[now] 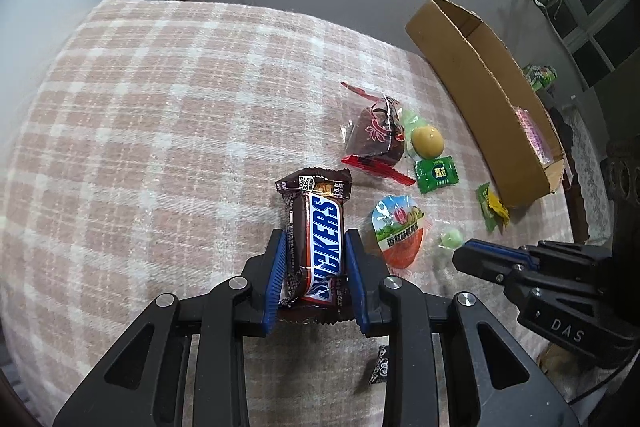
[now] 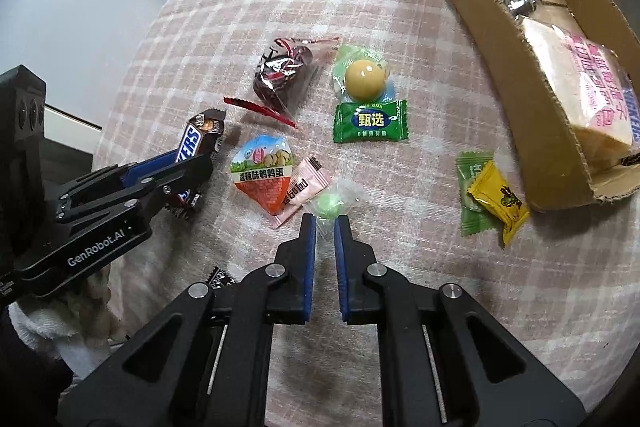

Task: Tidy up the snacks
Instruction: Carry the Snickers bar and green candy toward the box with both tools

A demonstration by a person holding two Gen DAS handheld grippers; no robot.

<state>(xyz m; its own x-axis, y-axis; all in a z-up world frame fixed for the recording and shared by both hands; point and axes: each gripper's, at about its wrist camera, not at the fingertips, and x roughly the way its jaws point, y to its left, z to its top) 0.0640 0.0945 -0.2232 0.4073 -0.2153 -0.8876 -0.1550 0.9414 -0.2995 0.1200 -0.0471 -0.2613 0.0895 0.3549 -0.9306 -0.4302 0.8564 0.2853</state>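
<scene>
With the left gripper clamped on the Snickers bar, pads pressing both long sides, that pick looks done; whether it's off the checked cloth I can't tell. Right gripper is nearly closed, narrow gap, tips pinching the clear wrapper tail of the small green candy, so it seems to have hold of it. Just past it: quail egg pack overlapping a pink sachet. To the right, yellow candy sits on a green one. Further out: green sachet, yellow ball sweet, dark red-wrapped snack. Far right, cardboard box already holds a bread pack and a foil item. My read: early stage, two in hand, most snacks loose on the cloth.
</scene>
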